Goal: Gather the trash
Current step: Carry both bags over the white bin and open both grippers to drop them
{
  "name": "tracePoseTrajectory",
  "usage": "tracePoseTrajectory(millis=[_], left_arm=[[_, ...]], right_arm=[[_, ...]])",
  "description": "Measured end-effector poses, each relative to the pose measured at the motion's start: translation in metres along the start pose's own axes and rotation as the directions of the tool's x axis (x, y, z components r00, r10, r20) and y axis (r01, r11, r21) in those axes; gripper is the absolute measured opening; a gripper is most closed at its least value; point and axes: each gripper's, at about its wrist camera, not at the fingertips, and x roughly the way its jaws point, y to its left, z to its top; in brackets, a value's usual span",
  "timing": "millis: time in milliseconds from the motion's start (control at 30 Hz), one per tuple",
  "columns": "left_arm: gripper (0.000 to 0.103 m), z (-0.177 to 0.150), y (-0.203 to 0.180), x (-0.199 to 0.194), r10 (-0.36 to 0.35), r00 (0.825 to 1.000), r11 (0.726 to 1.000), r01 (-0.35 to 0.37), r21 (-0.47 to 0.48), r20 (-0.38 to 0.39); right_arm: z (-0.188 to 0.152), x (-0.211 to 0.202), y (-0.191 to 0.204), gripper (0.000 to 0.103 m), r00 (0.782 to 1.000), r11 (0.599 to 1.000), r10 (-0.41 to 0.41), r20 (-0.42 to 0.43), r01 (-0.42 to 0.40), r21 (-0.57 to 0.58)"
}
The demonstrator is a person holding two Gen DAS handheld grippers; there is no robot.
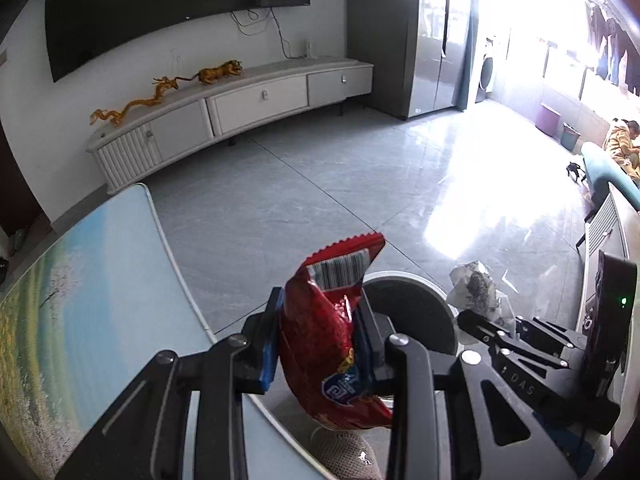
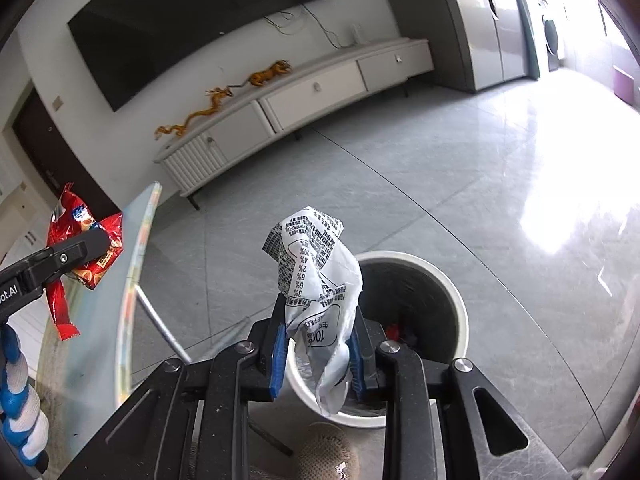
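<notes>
Above the white-rimmed bin (image 2: 448, 280), the right gripper (image 2: 318, 354) clamps a crumpled white printed wrapper (image 2: 320, 276), while beside it the left gripper (image 1: 318, 344) pinches a red snack bag (image 1: 326, 344), something red, perhaps trash, lying inside.

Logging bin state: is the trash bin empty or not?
Not empty: something red lies at the bottom of the white trash bin; the amount is unclear.
</notes>
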Motion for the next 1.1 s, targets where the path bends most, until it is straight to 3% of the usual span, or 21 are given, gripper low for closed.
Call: tracePoseTrajectory(millis=[133, 233, 267, 333, 400, 800, 933, 1100], left_arm=[[0.034, 0.006, -0.02, 0.037, -0.061, 0.996, 0.998, 0.061, -0.003, -0.058], [0.043, 0.008, -0.028, 0.061, -0.108, 0.99, 0.994, 0.105, -0.031, -0.088], [0.045, 0.01, -0.031, 0.067, -0.121, 0.988, 0.992, 0.118, -0.038, -0.095], [0.06, 0.014, -0.032, 0.078, -0.141, 0.985, 0.989, 0.136, -0.056, -0.103], [0.063, 0.018, -0.033, 0.086, -0.164, 0.98, 0.985, 0.156, -0.073, -0.11], [0.064, 0.025, -0.023, 0.096, -0.203, 0.971, 0.976, 0.19, -0.107, -0.126], [0.064, 0.025, -0.014, 0.084, -0.198, 0.974, 0.976, 0.186, -0.115, -0.107], [0.064, 0.021, 0.004, 0.055, -0.142, 0.988, 0.984, 0.135, -0.119, -0.055]], right_arm=[[0.004, 0.022, -0.016, 0.029, 0.999, 0.999, -0.026, -0.043, 0.027, 0.031], [0.006, 0.036, -0.03, 0.036, 0.996, 0.998, -0.045, -0.071, 0.048, 0.039], [0.006, 0.041, -0.035, 0.041, 0.995, 0.998, -0.051, -0.08, 0.055, 0.043], [0.005, 0.05, -0.042, 0.053, 0.993, 0.996, -0.069, -0.1, 0.074, 0.044], [0.001, 0.053, -0.052, 0.058, 0.991, 0.995, -0.081, -0.11, 0.086, 0.044], [0.004, 0.05, -0.065, 0.067, 0.988, 0.99, -0.111, -0.111, 0.119, 0.076], [0.007, 0.041, -0.057, 0.07, 0.989, 0.99, -0.117, -0.089, 0.123, 0.064], [0.013, 0.023, -0.037, 0.079, 0.99, 0.991, -0.131, -0.044, 0.132, 0.034]])
